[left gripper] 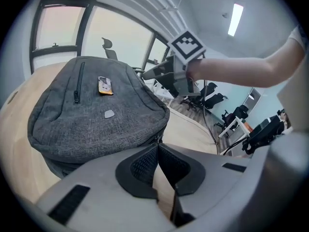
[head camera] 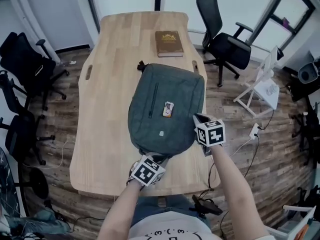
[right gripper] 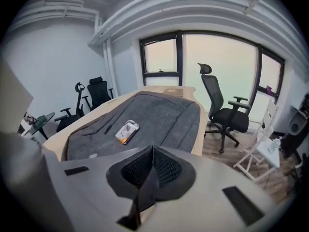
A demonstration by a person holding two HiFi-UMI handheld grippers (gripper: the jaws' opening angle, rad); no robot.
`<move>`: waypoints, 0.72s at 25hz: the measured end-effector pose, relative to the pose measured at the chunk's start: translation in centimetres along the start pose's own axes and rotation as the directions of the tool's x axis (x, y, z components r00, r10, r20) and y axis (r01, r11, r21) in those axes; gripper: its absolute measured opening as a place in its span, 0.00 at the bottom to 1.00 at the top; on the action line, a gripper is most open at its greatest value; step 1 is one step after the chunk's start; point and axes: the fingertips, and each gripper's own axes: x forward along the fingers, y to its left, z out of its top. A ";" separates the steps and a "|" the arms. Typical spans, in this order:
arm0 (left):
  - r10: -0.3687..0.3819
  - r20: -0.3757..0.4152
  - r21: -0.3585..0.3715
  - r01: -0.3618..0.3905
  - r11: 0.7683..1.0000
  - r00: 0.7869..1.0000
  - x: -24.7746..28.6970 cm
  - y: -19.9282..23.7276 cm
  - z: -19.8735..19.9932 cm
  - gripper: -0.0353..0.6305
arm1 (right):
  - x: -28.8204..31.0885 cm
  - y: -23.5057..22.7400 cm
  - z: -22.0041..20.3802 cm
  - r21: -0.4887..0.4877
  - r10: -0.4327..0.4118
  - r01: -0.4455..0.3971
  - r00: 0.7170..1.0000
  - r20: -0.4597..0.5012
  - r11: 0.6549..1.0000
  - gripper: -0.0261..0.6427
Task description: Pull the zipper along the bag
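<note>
A grey backpack (head camera: 165, 109) lies flat on the wooden table (head camera: 107, 84), with a small orange-and-white tag (head camera: 168, 109) on its front. My left gripper (head camera: 157, 159) is at the bag's near edge. In the left gripper view its jaws (left gripper: 157, 145) meet at the zipper seam, closed on the small zipper pull (left gripper: 158, 137). My right gripper (head camera: 200, 119) hangs at the bag's right edge, seen from the left as well (left gripper: 150, 74). Its jaws (right gripper: 153, 151) are shut and hold nothing of the backpack (right gripper: 159, 112); a dark strip shows in the slit between them.
A brown book (head camera: 169, 43) lies on the table beyond the bag. Black office chairs stand to the left (head camera: 27, 66) and at the back right (head camera: 222, 39). A white rack (head camera: 262, 89) and cables are on the floor to the right.
</note>
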 end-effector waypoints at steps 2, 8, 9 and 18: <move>-0.005 0.001 -0.019 0.005 1.000 1.000 0.2 0.0 0.1 0.08 | -1.4 1.9 -1.8 0.023 0.026 -0.026 1.000 -0.013 0.999 0.12; -0.001 -0.005 -0.004 0.001 1.000 1.000 0.4 0.0 0.0 0.08 | -4.3 7.8 -8.1 0.096 0.073 -0.062 0.991 -0.112 0.993 0.12; 0.001 -0.005 -0.007 -0.001 1.000 1.000 0.3 0.0 0.0 0.08 | -4.5 8.5 -8.7 0.095 0.063 -0.051 0.990 -0.127 0.994 0.12; 0.021 -0.010 -0.010 -0.021 1.000 1.000 -0.6 0.4 0.1 0.08 | -3.5 8.6 -9.9 -0.118 -0.077 0.062 0.989 -0.129 0.991 0.12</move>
